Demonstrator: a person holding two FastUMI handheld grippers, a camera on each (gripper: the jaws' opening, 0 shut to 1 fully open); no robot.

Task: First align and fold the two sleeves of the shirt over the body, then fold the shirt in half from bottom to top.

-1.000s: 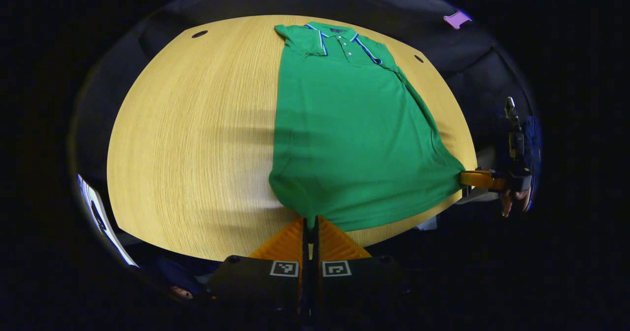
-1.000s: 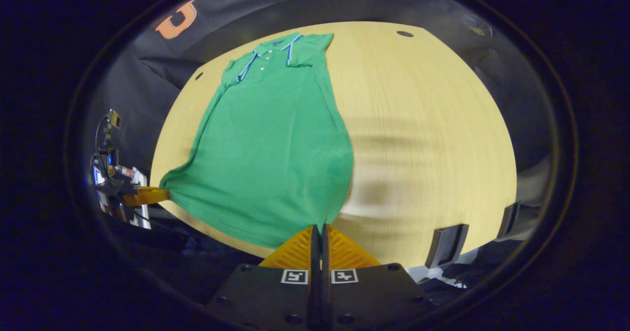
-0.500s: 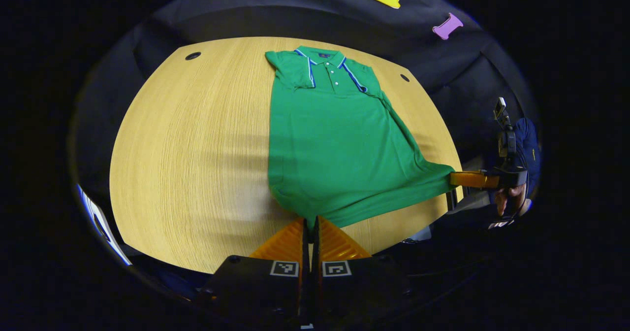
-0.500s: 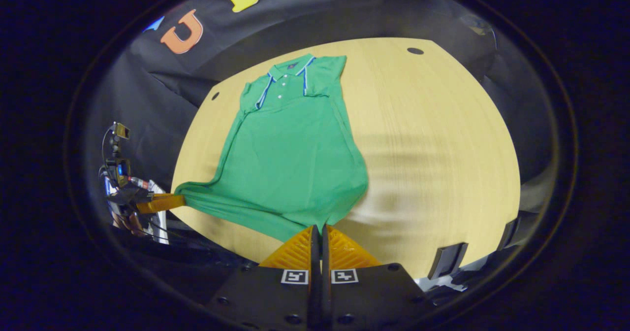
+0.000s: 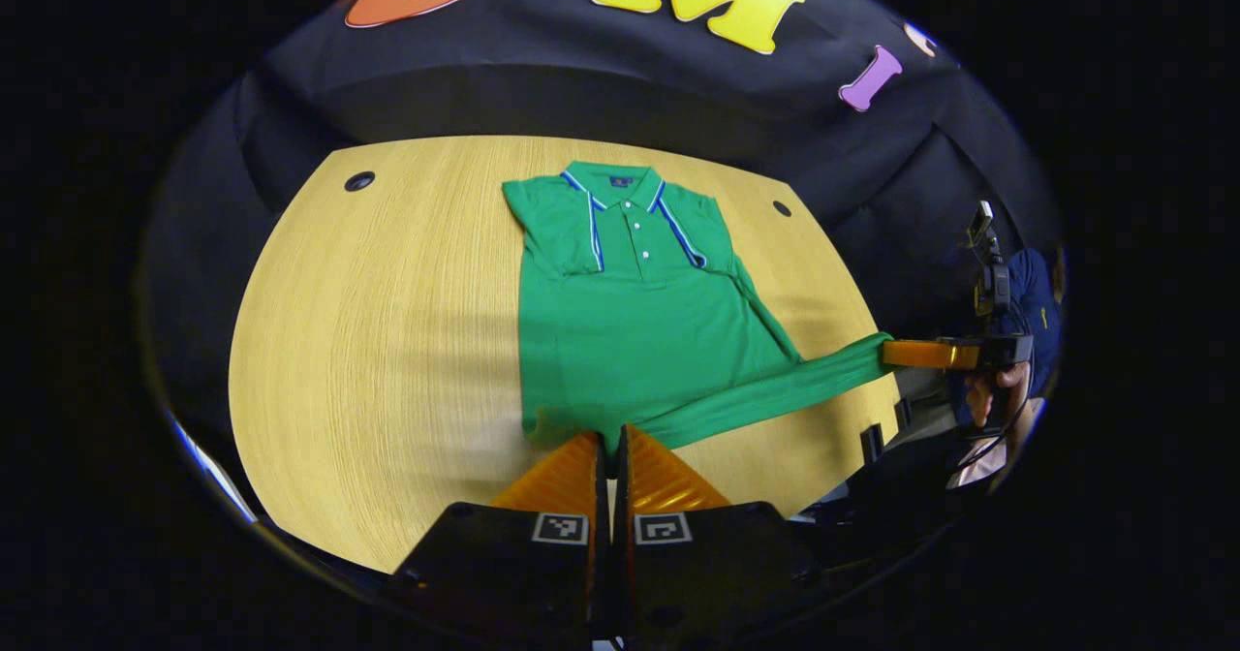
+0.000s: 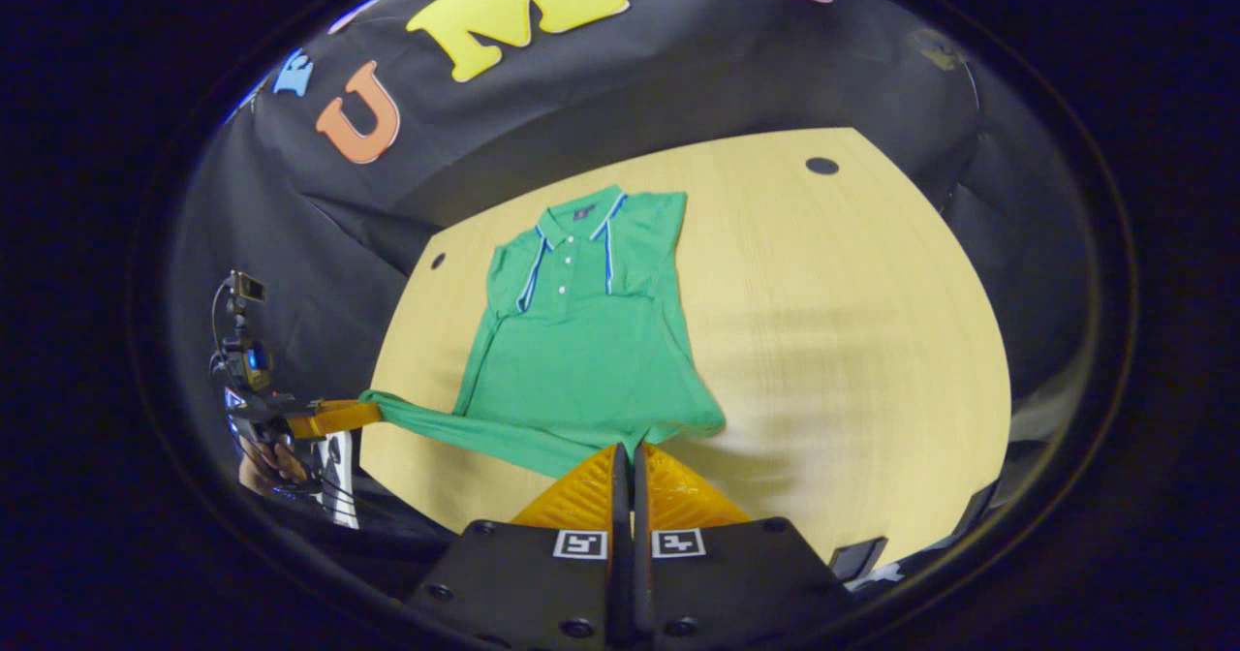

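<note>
- Left gripper view recorded the left gripper (image 5: 609, 443) at the bottom of the picture, its two fingers pressed together on the near hem corner of the green polo shirt (image 5: 630, 322).
- The shirt lay on the wooden table (image 5: 387, 341), collar (image 5: 615, 186) towards the far edge, buttons facing up, both sleeves folded in over the chest.
- The lower hem was raised off the table top and stretched as a taut green band between the two grippers.
- In the same view the right gripper (image 5: 896, 352) appeared at the right, off the table's edge, with the hem's other corner running into its tips; a hand (image 5: 988, 399) held its handle.
- Right gripper view showed the right gripper (image 6: 627, 459) at the bottom, fingers closed with the hem corner of the shirt (image 6: 581, 351) caught between them.
- That view placed the left gripper (image 6: 344, 416) at the left, beside the table (image 6: 852, 341), clamped on the opposite hem corner, a hand (image 6: 276, 457) beneath it.
- Upper body of the shirt rested flat on the table; the collar (image 6: 581, 225) lay near the far edge.
- Two dark round holes (image 5: 359, 181) (image 5: 781, 208) were noted in the table's far corners.
- Black cloth formed the booth wall (image 5: 581, 89) behind the table.
</note>
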